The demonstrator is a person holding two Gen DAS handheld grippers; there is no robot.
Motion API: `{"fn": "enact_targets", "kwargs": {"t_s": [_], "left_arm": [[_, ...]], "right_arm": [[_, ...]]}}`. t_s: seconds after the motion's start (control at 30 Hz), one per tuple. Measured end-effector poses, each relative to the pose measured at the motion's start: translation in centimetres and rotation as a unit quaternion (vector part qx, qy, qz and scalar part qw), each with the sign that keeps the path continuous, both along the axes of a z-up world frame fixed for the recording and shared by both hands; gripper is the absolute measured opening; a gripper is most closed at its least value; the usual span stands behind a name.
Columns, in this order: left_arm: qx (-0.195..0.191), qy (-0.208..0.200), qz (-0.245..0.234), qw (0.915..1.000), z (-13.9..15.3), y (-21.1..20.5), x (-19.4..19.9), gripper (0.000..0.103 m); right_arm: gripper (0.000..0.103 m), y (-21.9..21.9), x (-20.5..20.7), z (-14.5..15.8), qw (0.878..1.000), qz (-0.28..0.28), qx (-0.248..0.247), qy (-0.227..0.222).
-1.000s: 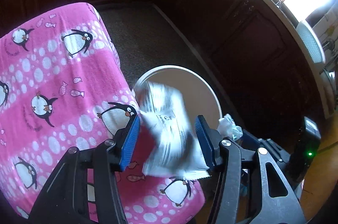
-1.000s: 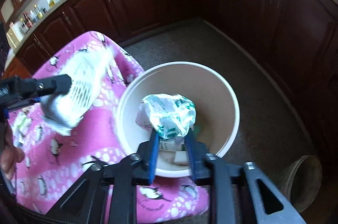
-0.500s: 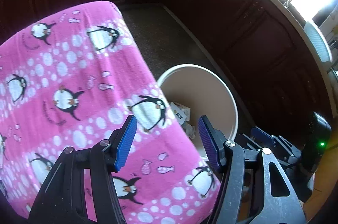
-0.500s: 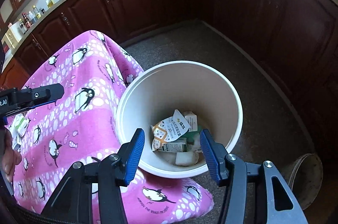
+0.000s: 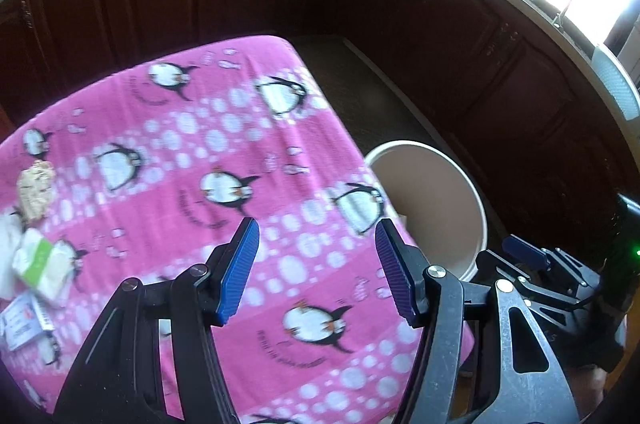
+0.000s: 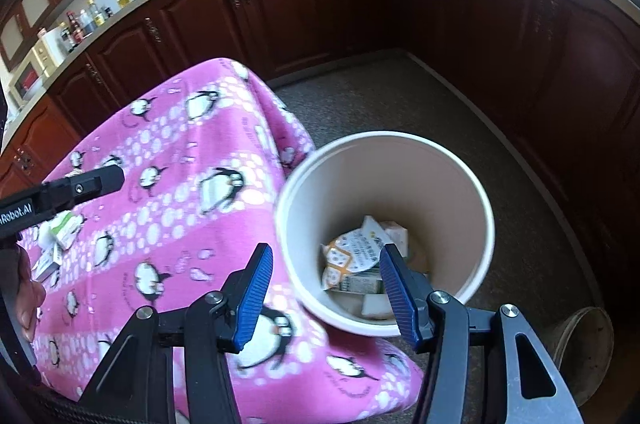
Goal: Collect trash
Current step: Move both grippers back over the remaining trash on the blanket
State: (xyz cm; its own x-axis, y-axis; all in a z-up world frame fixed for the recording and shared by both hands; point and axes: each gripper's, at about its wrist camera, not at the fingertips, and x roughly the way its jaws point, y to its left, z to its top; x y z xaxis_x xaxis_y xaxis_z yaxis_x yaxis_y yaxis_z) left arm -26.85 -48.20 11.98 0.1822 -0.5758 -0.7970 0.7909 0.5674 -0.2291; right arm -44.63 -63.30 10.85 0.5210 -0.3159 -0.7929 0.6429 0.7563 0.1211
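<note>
Both empty jaws clear of binned wrappers [image 6: 354, 256].

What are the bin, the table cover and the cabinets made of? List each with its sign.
Bin: probably plastic, smooth matte beige wall with a thin, even rim.
Table cover: soft fleece-like fabric, printed pink with penguins, draping in folds at the corner.
Cabinets: dark reddish wood or wood veneer, glossy raised-panel doors.

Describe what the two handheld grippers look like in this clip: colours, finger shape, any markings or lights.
Both are black handheld tools. The left gripper and right gripper each carry two blue ribbed pads on black linkage arms with silver pivot bolts and cut-out openings. In the right wrist view, the left tool's side bears white lettering ending "Robot.AI". In the left wrist view, a small green light glows on the right tool's body.
</note>
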Motion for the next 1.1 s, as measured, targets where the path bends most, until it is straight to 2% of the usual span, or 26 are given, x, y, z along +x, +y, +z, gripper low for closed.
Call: {"fn": "enact_targets", "kwargs": {"t_s": [0.13, 0.23, 0.8, 1.1], "left_arm": [[0.0, -0.01, 0.019, 0.9998, 0.4, 2.7, 0.9, 0.059], [0.0, -0.013, 0.031, 0.9994, 0.7, 4.6, 1.5, 0.064], [-0.005, -0.026, 0.1, 0.9946, 1.4, 14.4, 4.5, 0.064], [-0.018, -0.014, 0.107, 0.9939, 1.8, 19.8, 5.5, 0.064]], "right_arm": [[0.054, 2.3, 1.8, 0.5, 1.0, 0.025, -0.005, -0.003], [0.056, 4.0, 3.3, 0.8, 0.999, 0.044, -0.007, -0.005], [0.065, 11.6, 8.9, 2.3, 0.993, 0.115, -0.032, -0.01], [0.07, 14.9, 10.6, 2.6, 0.988, 0.148, -0.038, -0.009]]}}
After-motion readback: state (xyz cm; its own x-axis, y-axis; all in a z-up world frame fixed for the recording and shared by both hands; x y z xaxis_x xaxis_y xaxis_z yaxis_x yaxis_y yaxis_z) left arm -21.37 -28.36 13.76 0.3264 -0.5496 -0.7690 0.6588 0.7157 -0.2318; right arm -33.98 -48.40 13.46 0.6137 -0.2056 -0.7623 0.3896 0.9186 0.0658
